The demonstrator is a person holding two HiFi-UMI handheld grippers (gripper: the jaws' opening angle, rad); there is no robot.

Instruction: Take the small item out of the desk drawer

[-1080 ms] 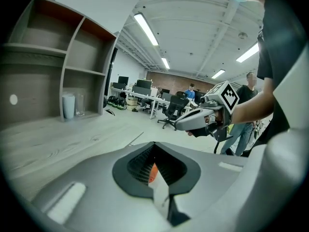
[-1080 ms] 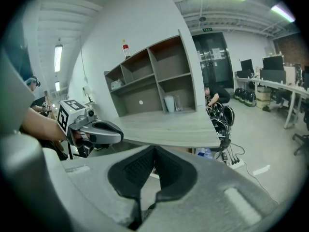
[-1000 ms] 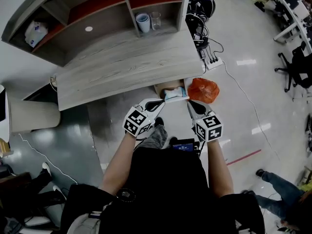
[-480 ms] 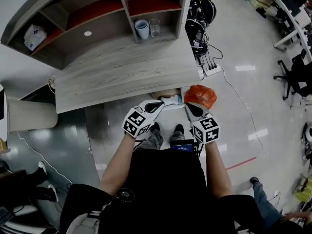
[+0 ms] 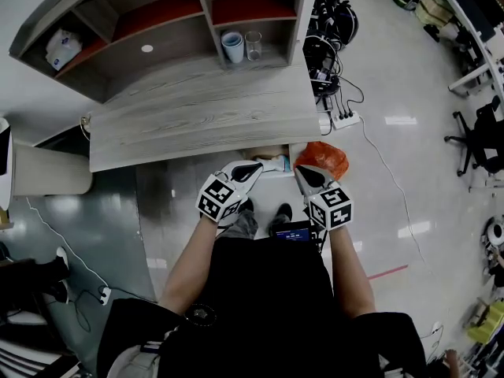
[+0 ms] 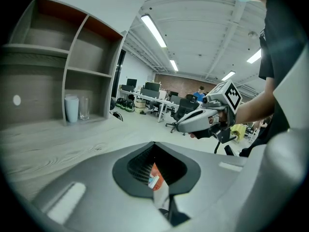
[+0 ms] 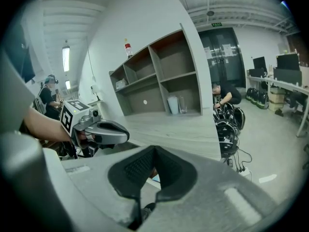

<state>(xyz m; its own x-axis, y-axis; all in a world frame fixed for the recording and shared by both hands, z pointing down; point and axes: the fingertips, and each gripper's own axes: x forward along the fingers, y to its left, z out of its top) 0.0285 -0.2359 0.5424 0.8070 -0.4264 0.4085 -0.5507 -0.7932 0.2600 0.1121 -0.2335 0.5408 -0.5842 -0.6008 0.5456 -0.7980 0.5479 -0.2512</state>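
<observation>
A grey wooden desk (image 5: 197, 113) carries a shelf unit along its back. Under its front edge a drawer (image 5: 270, 154) sticks out a little, with a white and blue small thing (image 5: 285, 163) at its front. My left gripper (image 5: 259, 167) is at the drawer's left front corner and my right gripper (image 5: 298, 170) at its right. Both are shut, and I see nothing clamped in either. In the left gripper view my left gripper (image 6: 154, 144) has its jaws together, and the right gripper (image 6: 203, 120) is beside it. The right gripper view shows my right gripper (image 7: 154, 148) with its jaws together too.
An orange plastic bag (image 5: 324, 157) lies on the floor right of the drawer. A power strip (image 5: 345, 120) and cables trail beyond it. A blue cup (image 5: 232, 46) and a glass (image 5: 253, 43) stand in the shelf unit. An office chair (image 5: 480, 136) stands far right.
The drawer sticks out less from under the desk top than a second ago. Both grippers have shifted a little toward the desk edge with it, and both stay shut.
</observation>
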